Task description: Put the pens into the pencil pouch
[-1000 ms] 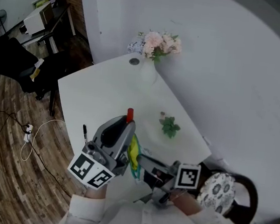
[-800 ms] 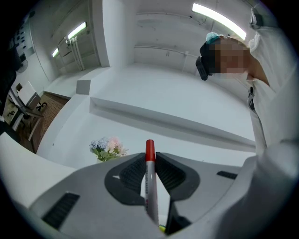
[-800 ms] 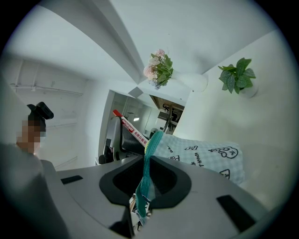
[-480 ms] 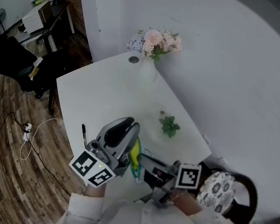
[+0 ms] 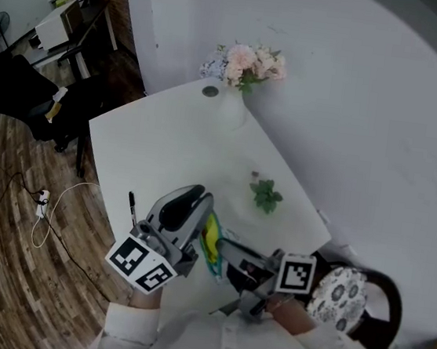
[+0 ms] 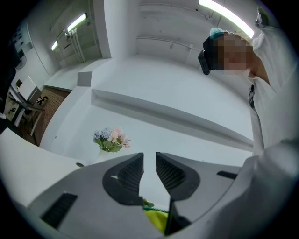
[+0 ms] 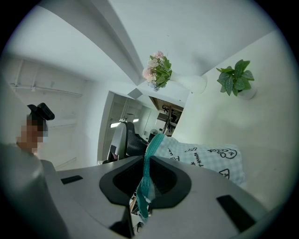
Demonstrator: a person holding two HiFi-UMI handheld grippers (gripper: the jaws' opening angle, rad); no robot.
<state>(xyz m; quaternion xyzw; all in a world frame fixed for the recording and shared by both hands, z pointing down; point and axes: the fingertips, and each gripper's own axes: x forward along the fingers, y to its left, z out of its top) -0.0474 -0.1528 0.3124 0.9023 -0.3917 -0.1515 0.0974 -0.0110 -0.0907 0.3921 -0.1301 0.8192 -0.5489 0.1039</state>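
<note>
A black pen [image 5: 131, 208] lies near the edge of the white surface [image 5: 166, 148], off to the left of the left gripper [image 6: 148, 162] and apart from it; the person holds that gripper raised over the near end of the surface, its marker cube turned towards the head view. Its fingers [image 6: 128, 172] stand slightly spread with a narrow gap and nothing caught between the ribbed pads; just beneath their base a yellow-green fold shows.

Immediately right of those fingers comes the pencil pouch [image 7: 205, 156], between the two grippers; in the head view it shows yellow-green with a teal rim, and in the right gripper view its body is pale checked fabric printed with small doodles, stretching out beyond the fingertips. The right gripper [image 7: 145, 163] pinches the pouch's teal mesh edge, which runs upright through its fingers [image 7: 170, 179], pressed from both sides.

Well beyond both pairs of fingers, a small green plant [image 5: 266, 195] sits near the wall side of the surface, and a vase of pink flowers [image 5: 244, 62] stands at the far corner; to the right of the right gripper is a chair with a patterned cushion [image 5: 341, 299].
</note>
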